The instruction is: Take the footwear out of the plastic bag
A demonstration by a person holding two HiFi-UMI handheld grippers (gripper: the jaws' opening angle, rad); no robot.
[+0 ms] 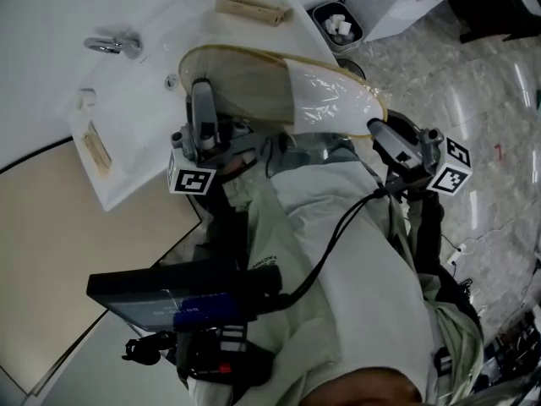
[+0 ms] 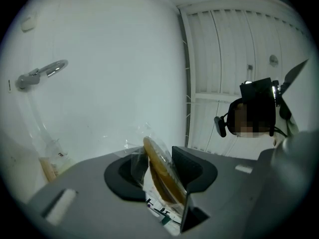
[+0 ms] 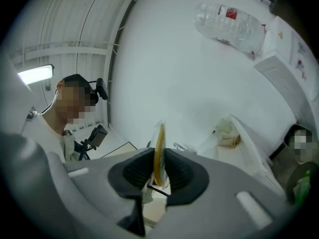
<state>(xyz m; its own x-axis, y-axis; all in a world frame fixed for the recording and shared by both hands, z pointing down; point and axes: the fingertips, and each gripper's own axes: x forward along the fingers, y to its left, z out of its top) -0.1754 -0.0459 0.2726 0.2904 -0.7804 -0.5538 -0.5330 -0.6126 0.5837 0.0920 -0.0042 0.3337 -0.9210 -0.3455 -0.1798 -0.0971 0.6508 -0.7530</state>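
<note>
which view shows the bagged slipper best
The head view: the whole slipper in its plastic bag shows, held at both ends. Each gripper view shows only a thin bagged edge gripped between its jaws.

White counter [image 1: 139, 155] with a sink basin [image 1: 144, 83], chrome faucet [image 1: 112, 44] at the back of it. One tan packet [image 1: 252, 10] lies near the far corner, another [image 1: 95, 149] near the left edge. A small waste bin [image 1: 336, 25] with white scraps stands on the marble floor [image 1: 482, 83] just beside the counter. Crumpled clear bottle [image 3: 230, 23] on a white surface. White louvered doors [image 2: 239, 54] behind.
</note>
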